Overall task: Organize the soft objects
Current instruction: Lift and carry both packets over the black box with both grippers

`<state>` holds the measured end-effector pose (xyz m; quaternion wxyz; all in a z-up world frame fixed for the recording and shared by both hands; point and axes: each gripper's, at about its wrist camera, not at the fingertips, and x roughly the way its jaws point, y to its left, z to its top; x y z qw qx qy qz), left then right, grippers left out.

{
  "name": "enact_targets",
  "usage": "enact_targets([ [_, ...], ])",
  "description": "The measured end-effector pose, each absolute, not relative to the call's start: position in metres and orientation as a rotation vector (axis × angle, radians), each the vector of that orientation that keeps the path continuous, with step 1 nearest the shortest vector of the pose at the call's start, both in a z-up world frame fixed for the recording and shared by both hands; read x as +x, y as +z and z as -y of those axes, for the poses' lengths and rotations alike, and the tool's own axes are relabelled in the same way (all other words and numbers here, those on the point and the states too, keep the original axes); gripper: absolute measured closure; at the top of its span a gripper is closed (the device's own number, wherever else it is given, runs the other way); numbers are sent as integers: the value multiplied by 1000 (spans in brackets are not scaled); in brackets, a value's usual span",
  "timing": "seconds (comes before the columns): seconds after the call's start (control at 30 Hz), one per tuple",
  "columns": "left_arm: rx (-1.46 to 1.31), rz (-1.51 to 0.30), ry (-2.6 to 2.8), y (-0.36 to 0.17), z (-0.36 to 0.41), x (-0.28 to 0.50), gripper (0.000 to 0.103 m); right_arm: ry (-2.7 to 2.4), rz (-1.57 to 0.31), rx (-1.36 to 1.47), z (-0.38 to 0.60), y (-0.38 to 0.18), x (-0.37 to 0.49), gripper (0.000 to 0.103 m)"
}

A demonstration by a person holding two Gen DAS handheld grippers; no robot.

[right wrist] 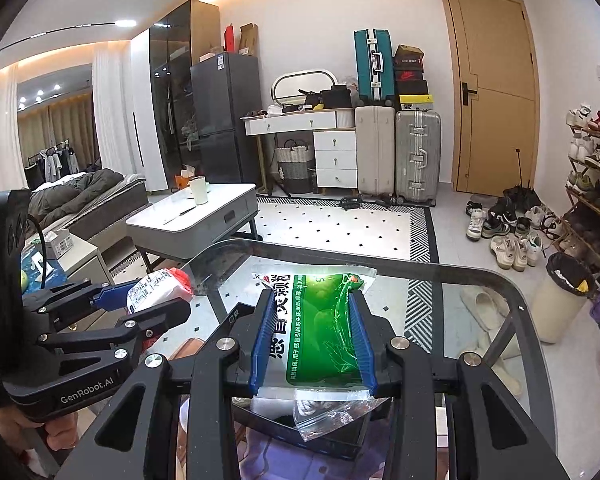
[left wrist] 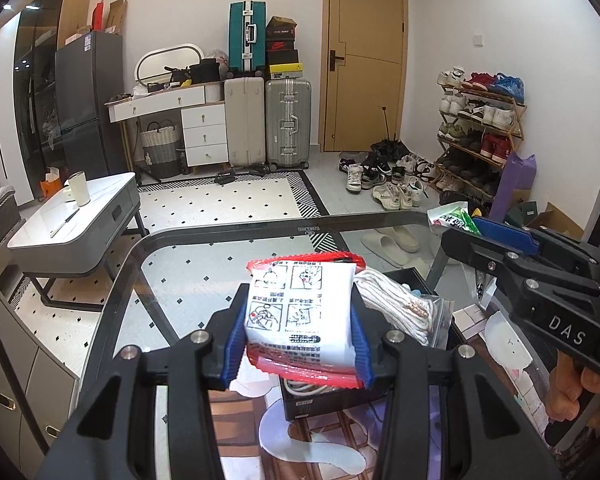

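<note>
Looking along the left wrist view, we log the left gripper (left wrist: 300, 320) clamped on a red-edged white sachet (left wrist: 302, 312), held above the glass table (left wrist: 148, 264). Beneath it a black box (left wrist: 428, 280) holds a bagged white cloth bundle (left wrist: 396, 308). To the right, the right gripper (left wrist: 476, 232) pinches a green packet (left wrist: 454, 220).

Along the right wrist view, we log the right gripper (right wrist: 312, 340) closed on the green packet (right wrist: 324, 328) over the table, a clear zip bag (right wrist: 332, 412) just below.
</note>
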<state>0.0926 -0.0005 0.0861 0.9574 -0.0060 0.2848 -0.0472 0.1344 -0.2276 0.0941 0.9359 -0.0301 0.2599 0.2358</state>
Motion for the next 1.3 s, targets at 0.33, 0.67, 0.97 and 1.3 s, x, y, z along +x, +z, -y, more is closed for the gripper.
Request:
enact_targets([
  [0.33, 11, -593, -82, 96, 16, 108, 60, 491, -561, -52, 227, 100, 142, 67],
  [0.67, 2, -636, -77, 80, 21, 122, 60, 504, -621, -60, 218, 89, 155, 67],
  [0.97, -11, -681, -81, 62, 18, 134, 60, 510, -667, -59, 212, 77, 168, 67],
  [1.3, -19, -722, -82, 46, 16, 144, 60, 524, -710, -64, 202, 63, 183, 67],
])
